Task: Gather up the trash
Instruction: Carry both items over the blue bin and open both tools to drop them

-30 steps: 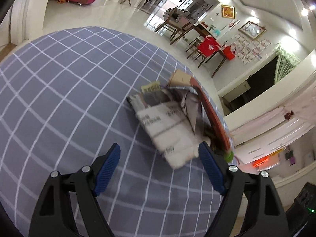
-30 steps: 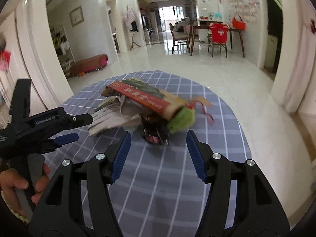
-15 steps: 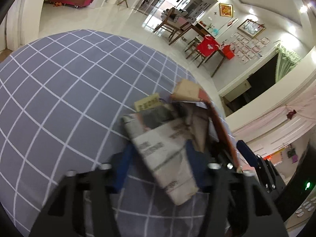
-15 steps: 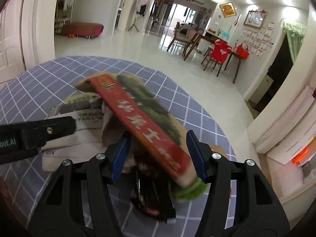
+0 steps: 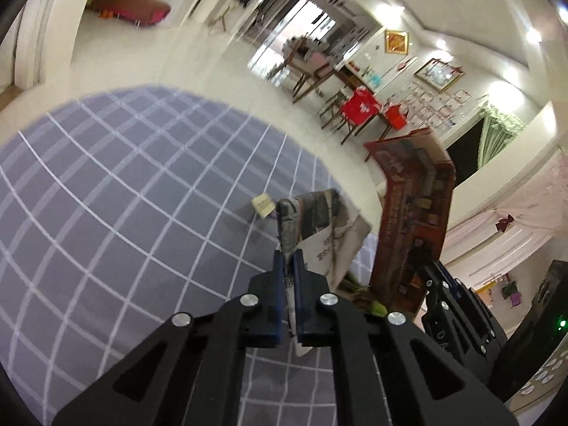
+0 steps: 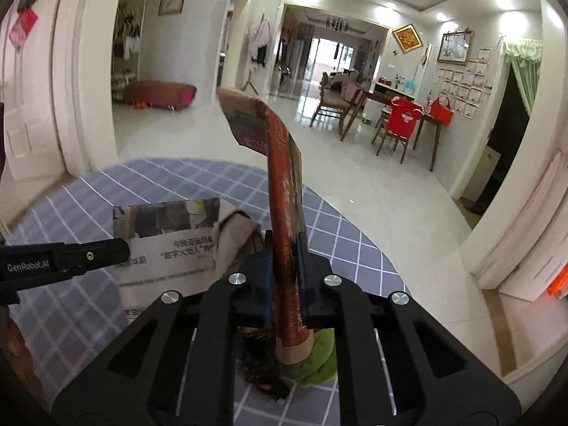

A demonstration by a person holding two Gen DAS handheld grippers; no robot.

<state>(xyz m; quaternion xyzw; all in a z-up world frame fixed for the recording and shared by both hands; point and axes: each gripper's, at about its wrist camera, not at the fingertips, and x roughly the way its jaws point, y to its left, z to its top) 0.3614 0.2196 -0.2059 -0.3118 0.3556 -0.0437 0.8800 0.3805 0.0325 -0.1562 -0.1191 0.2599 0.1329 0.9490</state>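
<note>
1. I see the round table (image 5: 106, 213) filling the lower part of both wrist views, draped in a grey-blue cloth with a thin white grid.
2. My right gripper (image 6: 285, 284) points forward over the table's near edge, its black frame level and its blue-padded jaws pinched tight on the red carton (image 6: 284, 191). This is a long, flat cardboard sleeve, glossy red with printed characters, bare brown at its ends. It stands nearly upright and is bent over at the top.
3. My left gripper (image 5: 288, 301) angles in from the left, jaws clamped on the newspaper (image 5: 319, 227). That is a folded sheet of soft, creased newsprint with grey photos and black print, lifted on edge above the cloth, just beside the carton.
4. Under my right gripper lie a green crumpled scrap (image 6: 316, 362) and a dark wrapper (image 6: 259, 365) on the cloth. Whether they touch the carton I cannot tell.
5. A small pale yellow paper scrap (image 5: 263, 205) lies flat on the cloth just beyond the newspaper.
</note>
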